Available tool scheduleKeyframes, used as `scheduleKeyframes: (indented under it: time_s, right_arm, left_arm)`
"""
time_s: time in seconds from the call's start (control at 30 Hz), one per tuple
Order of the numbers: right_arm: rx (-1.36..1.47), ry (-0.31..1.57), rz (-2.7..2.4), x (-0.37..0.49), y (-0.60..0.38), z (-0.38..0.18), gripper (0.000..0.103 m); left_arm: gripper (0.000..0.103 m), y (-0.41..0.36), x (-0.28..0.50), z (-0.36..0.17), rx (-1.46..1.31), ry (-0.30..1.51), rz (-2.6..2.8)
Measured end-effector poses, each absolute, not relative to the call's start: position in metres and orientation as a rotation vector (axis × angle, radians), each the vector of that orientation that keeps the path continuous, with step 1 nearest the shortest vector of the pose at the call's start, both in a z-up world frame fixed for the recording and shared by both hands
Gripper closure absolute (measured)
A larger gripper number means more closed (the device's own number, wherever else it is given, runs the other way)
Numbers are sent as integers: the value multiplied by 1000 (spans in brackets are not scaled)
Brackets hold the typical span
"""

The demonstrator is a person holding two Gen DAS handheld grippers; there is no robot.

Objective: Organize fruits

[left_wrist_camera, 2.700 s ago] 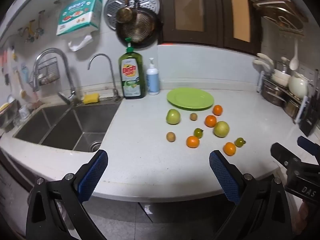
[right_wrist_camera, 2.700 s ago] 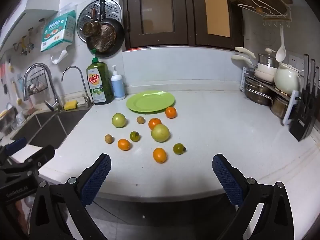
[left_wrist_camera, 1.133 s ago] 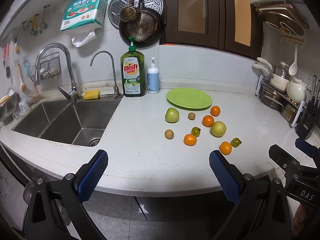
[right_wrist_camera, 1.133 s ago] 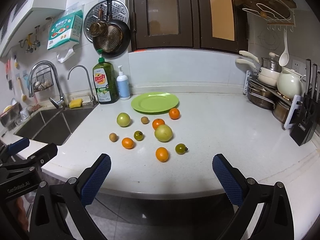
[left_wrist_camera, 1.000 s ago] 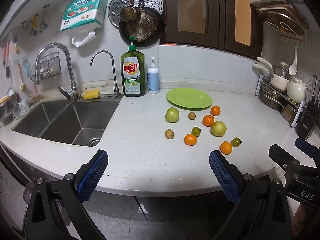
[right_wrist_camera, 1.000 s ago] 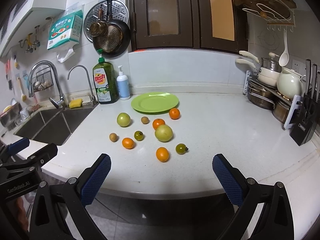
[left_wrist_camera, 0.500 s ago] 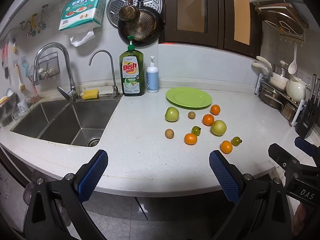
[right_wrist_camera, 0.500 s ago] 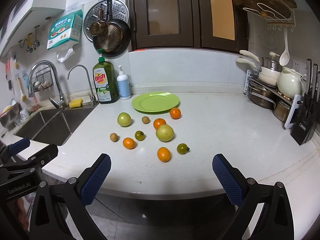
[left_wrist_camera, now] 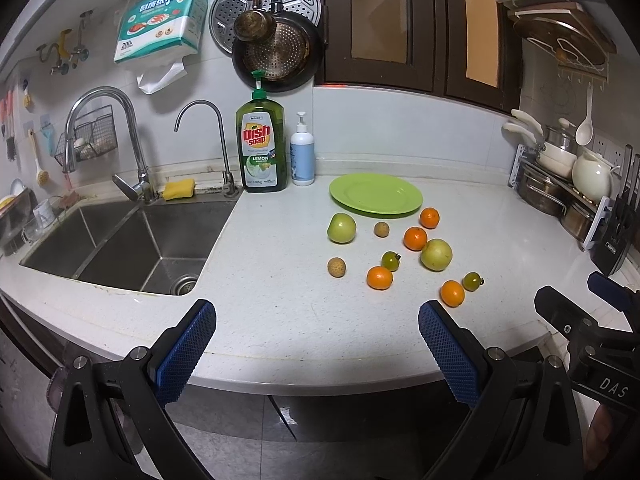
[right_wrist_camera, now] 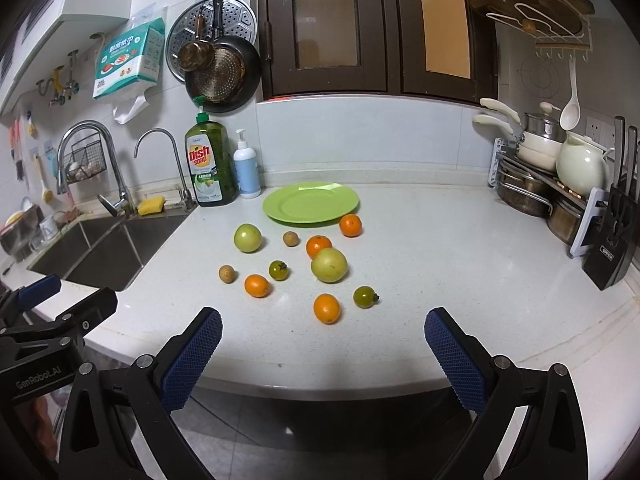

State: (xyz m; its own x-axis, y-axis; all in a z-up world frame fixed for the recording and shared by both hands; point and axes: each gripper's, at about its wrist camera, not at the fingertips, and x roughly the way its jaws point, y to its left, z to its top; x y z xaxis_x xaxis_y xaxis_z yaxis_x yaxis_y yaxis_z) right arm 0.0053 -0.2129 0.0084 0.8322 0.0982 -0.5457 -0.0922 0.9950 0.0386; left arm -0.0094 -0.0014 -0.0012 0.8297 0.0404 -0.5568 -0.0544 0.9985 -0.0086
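Right wrist view is showing both grippers, left gripper (left_wrist_camera: pixel 314 334) and right gripper (right_wrist_camera: pixel 322 334), fingers wide open, holding nothing; fruits (right_wrist_camera: pixel 329 265) are lying on the desk (right_wrist_camera: pixel 420 264), plate (right_wrist_camera: pixel 311 202) waiting empty.

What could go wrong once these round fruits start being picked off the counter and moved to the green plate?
Judging from the layout:
1. The fruits are round and loose; the nearest orange could roll off the counter's front edge if nudged.
2. The green plate is shallow, so fruit may roll out.
3. The orange and yellow-green fruit sit close together, risking a knock.
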Motion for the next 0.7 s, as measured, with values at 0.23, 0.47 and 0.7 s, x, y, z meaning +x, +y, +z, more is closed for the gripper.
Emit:
scheduleKeyframes:
  time_s: [0.23,0.47,0.7]
  right_arm:
    - [13,596,109,14,-215,8,1]
    - [1,617,137,33,-217,3,1]
    - [-11,638,185,56,-223,-10,1]
  left_arm:
    - [0,-3,-6,-2,-21,595,52]
    - [0,-8,9,-7,-19,614,64]
    - [8,-24,31,-13,2,622,58]
